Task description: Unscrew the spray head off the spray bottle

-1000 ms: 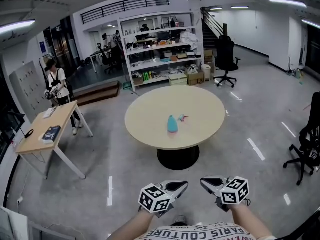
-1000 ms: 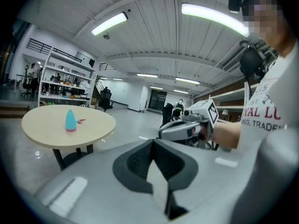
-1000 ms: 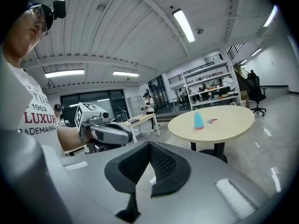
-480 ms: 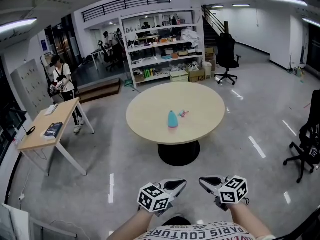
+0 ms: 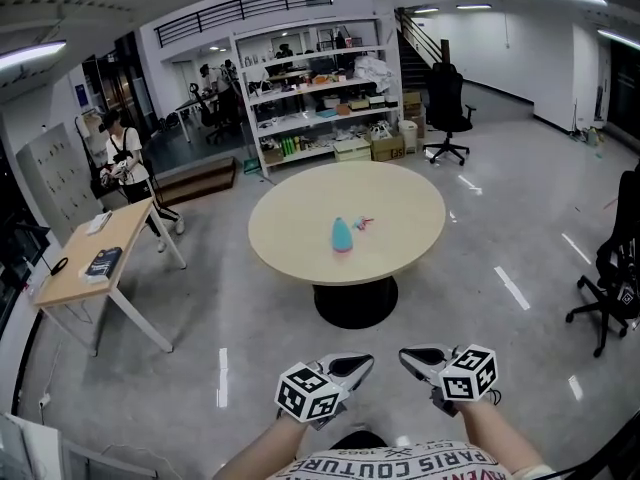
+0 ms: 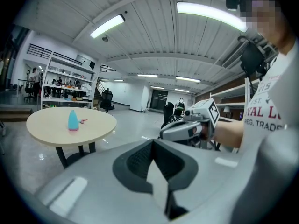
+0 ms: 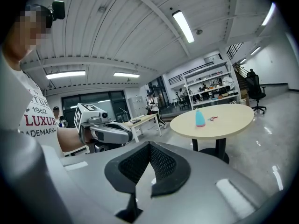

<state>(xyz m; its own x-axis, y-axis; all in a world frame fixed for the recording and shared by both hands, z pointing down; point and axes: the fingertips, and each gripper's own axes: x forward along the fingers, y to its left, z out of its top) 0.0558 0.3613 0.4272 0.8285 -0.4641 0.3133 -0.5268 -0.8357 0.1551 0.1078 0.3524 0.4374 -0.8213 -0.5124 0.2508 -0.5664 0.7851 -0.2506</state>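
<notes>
Spray bottle (image 5: pixel 342 235) stands near the middle of a round table (image 5: pixel 290 253) at frame centre, a small object (image 5: pixel 361 223) just to its right. Shelves (image 5: pixel 320 88) behind; another table (image 5: pixel 122 230) at left carries a book (image 5: pixel 103 264).

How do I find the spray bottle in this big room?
Look for the round beige table in the middle of the floor. Near its centre stands the spray bottle, light blue with a pink bottom. Its only neighbour is a much smaller pink thing.

"PARIS COUTURE", "1962" on shirt (image 5: pixel 400 464)
</notes>
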